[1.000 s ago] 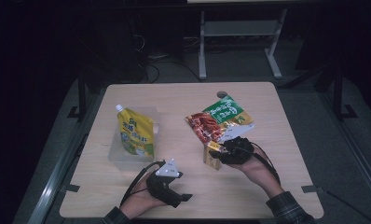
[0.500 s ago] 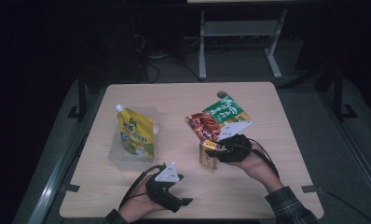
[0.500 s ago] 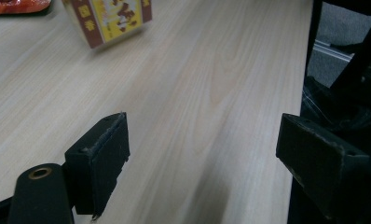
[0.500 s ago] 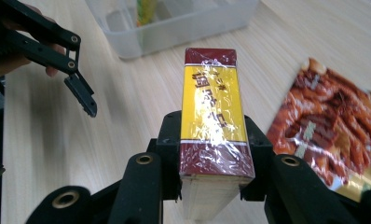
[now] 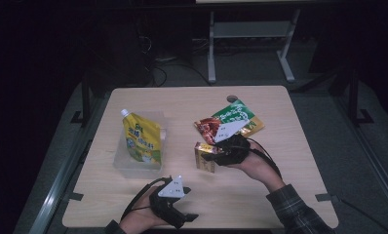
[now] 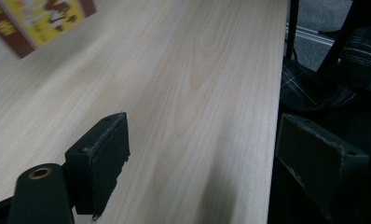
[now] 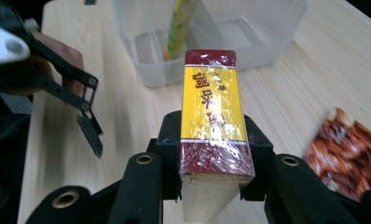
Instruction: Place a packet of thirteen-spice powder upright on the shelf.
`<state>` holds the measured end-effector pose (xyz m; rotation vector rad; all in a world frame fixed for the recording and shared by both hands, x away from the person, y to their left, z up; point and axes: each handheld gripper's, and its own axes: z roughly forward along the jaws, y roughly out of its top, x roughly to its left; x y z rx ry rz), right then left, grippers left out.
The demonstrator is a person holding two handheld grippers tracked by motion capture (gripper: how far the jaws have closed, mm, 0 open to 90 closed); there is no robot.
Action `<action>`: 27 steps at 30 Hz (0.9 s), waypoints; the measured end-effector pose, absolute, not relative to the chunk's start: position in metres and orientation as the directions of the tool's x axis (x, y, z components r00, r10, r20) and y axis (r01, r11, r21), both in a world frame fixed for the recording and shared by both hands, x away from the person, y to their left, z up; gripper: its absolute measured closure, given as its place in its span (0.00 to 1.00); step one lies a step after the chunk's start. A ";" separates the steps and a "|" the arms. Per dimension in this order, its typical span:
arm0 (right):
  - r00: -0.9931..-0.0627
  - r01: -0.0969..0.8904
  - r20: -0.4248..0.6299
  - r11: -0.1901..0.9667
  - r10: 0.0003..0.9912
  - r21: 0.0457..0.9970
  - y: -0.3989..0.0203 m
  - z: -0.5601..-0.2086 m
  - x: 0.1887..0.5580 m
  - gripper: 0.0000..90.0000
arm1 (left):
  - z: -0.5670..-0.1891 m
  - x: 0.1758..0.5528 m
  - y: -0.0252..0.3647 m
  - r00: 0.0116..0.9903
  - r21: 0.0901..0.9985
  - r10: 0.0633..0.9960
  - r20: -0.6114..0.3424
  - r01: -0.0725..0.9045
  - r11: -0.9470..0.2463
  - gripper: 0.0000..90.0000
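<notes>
Ahead of your right claw (image 7: 211, 154) sits a clear plastic tub (image 7: 249, 51) with a yellow pouch (image 5: 142, 143) in it. That claw is clamped around a red-and-yellow box (image 7: 212, 121), lifted off the table (image 5: 280, 117). Your left claw (image 6: 202, 158) rests spread apart, holding nothing.

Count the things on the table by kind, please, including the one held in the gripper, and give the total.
Flat snack packets: 2 (red packet, green packet)
Spouted pouches: 1 (yellow pouch)
Boxes: 1 (yellow and maroon box, gripped between the fingers of the right gripper)
Clear plastic containers: 1 (clear container, holding the pouch)
Total: 5
</notes>
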<state>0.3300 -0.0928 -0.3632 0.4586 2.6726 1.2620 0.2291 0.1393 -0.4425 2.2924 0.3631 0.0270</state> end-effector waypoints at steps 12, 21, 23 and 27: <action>-0.965 0.145 -0.018 0.591 0.261 0.793 -0.067 -0.343 0.339 0.74 | -0.442 0.227 0.137 0.962 0.723 0.256 -0.098 0.246 -0.645 0.18; -0.979 0.107 -0.015 0.575 0.203 0.811 -0.048 -0.326 0.345 0.74 | -0.443 0.227 0.136 0.965 0.721 0.247 -0.091 0.235 -0.652 0.18; -0.981 0.100 -0.014 0.573 0.191 0.814 -0.044 -0.323 0.346 0.74 | -0.443 0.227 0.136 0.965 0.721 0.247 -0.092 0.236 -0.651 0.18; -0.986 0.083 -0.017 0.570 0.168 0.817 -0.034 -0.318 0.347 0.74 | -0.442 0.227 0.136 0.965 0.720 0.248 -0.090 0.235 -0.653 0.18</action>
